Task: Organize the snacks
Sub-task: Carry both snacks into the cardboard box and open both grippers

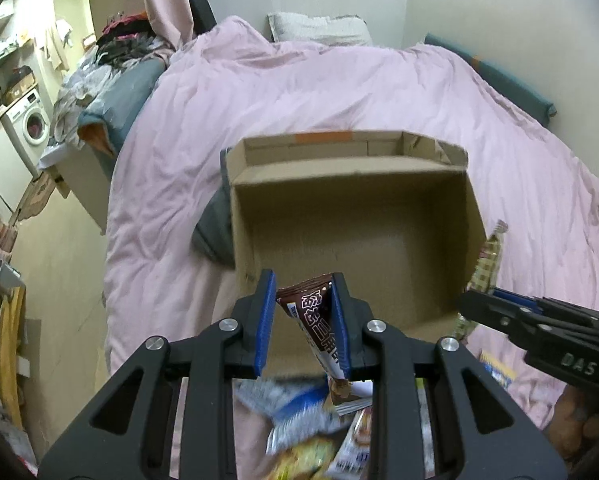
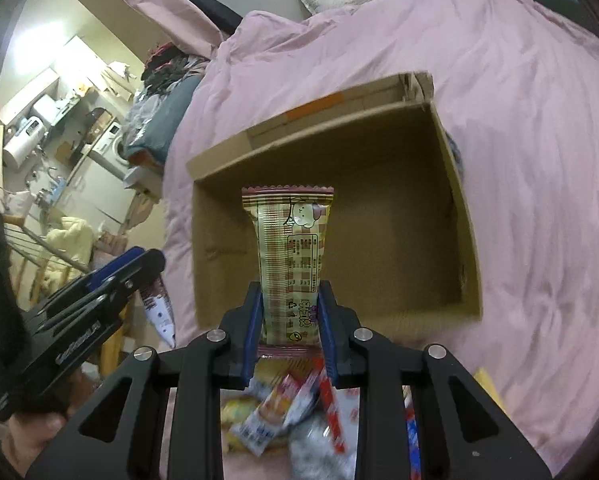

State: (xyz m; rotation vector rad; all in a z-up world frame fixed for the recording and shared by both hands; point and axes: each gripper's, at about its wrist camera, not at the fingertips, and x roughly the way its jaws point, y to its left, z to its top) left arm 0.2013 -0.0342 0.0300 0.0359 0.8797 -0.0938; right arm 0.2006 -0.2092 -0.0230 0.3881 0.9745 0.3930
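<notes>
An open empty cardboard box (image 1: 351, 240) lies on the pink bed; it also shows in the right wrist view (image 2: 379, 208). My left gripper (image 1: 304, 284) is shut on a brown chocolate snack packet (image 1: 319, 320), held just above the box's near edge. My right gripper (image 2: 289, 292) is shut on a beige checked snack packet (image 2: 291, 248), upright over the box's near side. The right gripper also shows in the left wrist view (image 1: 475, 300), and the left gripper in the right wrist view (image 2: 147, 264). A pile of loose snack packets (image 1: 319, 432) lies below both grippers (image 2: 291, 412).
The pink duvet (image 1: 339, 92) covers the bed around the box. A grey cloth (image 1: 215, 224) lies against the box's left side. A pillow (image 1: 319, 28) is at the far end. A cluttered floor and a washing machine (image 1: 31, 124) are to the left.
</notes>
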